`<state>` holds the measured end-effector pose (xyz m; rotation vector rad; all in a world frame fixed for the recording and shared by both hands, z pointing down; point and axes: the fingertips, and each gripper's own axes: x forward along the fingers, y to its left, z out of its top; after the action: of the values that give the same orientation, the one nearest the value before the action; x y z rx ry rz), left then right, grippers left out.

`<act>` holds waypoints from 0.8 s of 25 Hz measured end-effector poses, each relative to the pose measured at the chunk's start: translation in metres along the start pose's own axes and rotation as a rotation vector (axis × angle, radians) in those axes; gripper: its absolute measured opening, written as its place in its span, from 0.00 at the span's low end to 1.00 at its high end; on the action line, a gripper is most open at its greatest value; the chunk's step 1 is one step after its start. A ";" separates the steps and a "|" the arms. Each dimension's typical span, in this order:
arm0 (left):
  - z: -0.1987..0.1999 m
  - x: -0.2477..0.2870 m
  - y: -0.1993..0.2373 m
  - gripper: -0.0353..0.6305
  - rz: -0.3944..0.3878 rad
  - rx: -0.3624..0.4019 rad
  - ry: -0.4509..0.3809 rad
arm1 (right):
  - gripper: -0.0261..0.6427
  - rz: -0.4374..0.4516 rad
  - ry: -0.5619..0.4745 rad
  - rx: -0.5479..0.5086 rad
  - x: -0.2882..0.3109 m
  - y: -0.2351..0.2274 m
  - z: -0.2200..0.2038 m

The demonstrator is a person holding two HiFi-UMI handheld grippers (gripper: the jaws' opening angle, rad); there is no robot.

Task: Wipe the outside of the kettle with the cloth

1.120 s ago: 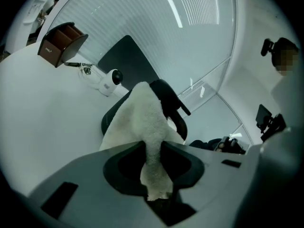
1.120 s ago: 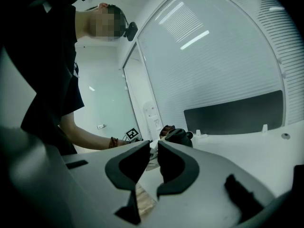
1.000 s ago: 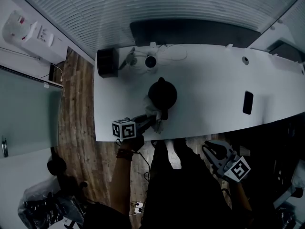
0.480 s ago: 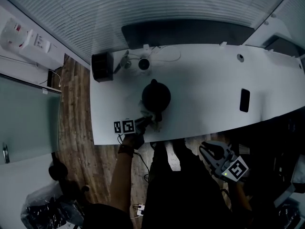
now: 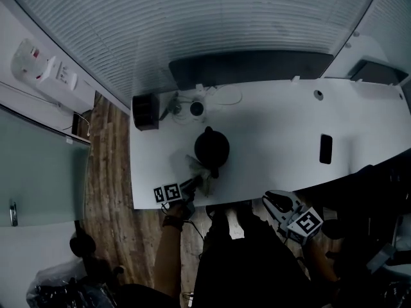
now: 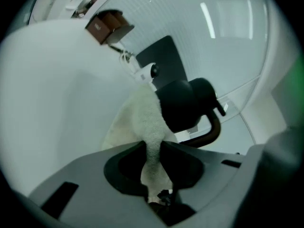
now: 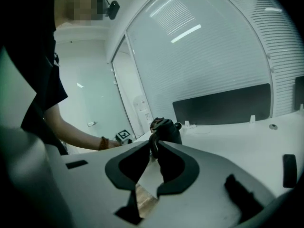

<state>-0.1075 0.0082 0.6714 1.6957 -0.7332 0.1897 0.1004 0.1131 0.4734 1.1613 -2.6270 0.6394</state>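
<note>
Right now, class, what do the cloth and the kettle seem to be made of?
The cloth: pale, fuzzy, limp pile, likely microfibre or terry. The kettle: dark, matte, smooth body, perhaps coated metal or plastic; its curved handle looks brown, possibly wood.

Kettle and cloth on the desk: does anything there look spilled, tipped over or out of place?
Nothing stands out. The round black kettle stands upright on the white desk, with no spill visible around it. The white fluffy cloth, pinched in the left hand-held gripper, rests at the kettle's side.
</note>
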 end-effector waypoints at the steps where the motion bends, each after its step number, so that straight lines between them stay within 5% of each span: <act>1: 0.004 -0.019 -0.010 0.20 0.007 0.059 -0.047 | 0.11 -0.019 -0.008 0.010 0.001 -0.006 0.001; 4: 0.017 -0.083 -0.057 0.20 0.038 0.338 -0.235 | 0.11 -0.039 -0.057 -0.019 0.007 -0.011 0.016; 7: 0.022 -0.148 -0.125 0.20 0.079 0.645 -0.497 | 0.11 -0.049 -0.145 -0.178 0.016 0.003 0.043; 10: 0.007 -0.195 -0.189 0.20 0.088 0.804 -0.744 | 0.11 -0.071 -0.241 -0.309 0.022 0.023 0.066; 12: -0.007 -0.202 -0.215 0.20 0.092 0.892 -0.794 | 0.11 -0.077 -0.277 -0.331 0.028 0.037 0.074; 15: -0.022 -0.191 -0.239 0.20 0.057 0.991 -0.762 | 0.11 -0.084 -0.294 -0.331 0.034 0.054 0.077; 16: -0.024 -0.188 -0.243 0.20 0.049 1.016 -0.751 | 0.04 -0.090 -0.301 -0.342 0.036 0.058 0.080; 20: -0.023 -0.191 -0.247 0.20 0.057 1.074 -0.749 | 0.04 -0.110 -0.328 -0.369 0.037 0.071 0.087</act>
<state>-0.1138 0.1192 0.3787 2.8281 -1.3782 -0.0507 0.0222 0.0917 0.3874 1.3693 -2.7475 -0.0666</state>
